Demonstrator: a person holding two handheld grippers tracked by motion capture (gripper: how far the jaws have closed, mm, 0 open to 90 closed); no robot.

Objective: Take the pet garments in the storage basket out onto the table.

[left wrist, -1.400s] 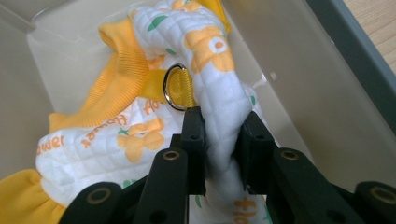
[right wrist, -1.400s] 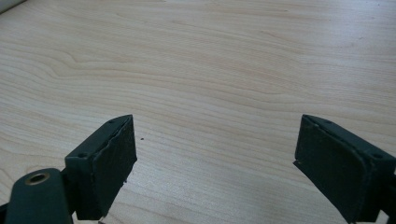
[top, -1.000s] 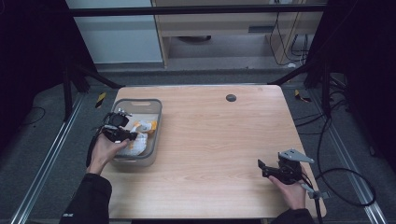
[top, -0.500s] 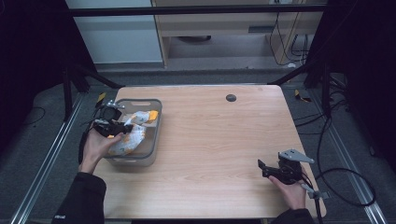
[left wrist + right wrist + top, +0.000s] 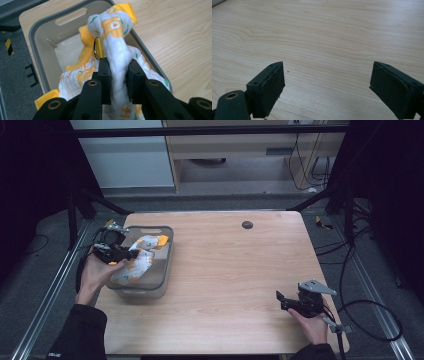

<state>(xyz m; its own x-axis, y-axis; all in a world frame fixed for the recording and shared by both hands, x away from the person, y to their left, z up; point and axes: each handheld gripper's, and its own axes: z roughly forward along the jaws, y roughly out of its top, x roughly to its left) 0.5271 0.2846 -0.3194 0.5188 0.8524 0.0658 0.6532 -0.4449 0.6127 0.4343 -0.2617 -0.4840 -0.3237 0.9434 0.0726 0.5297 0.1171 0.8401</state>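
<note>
Since the earlier high view, the left gripper [image 5: 131,254] has lifted the patterned cloth [image 5: 136,265] partway out of the grey bin [image 5: 167,265]. Left gripper view: jaws clenched on cloth's bunched neck, its length hanging straight down into bin. Right gripper view: right gripper [image 5: 327,87] released, idle over bare table [image 5: 332,37], well apart from cloth.

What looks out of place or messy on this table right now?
Nothing is spilled or damaged. The one untidy thing is the white and orange cloth, bunched and pinched in the left gripper, draping over the rim of the grey bin. The right gripper is open over bare wood.
</note>
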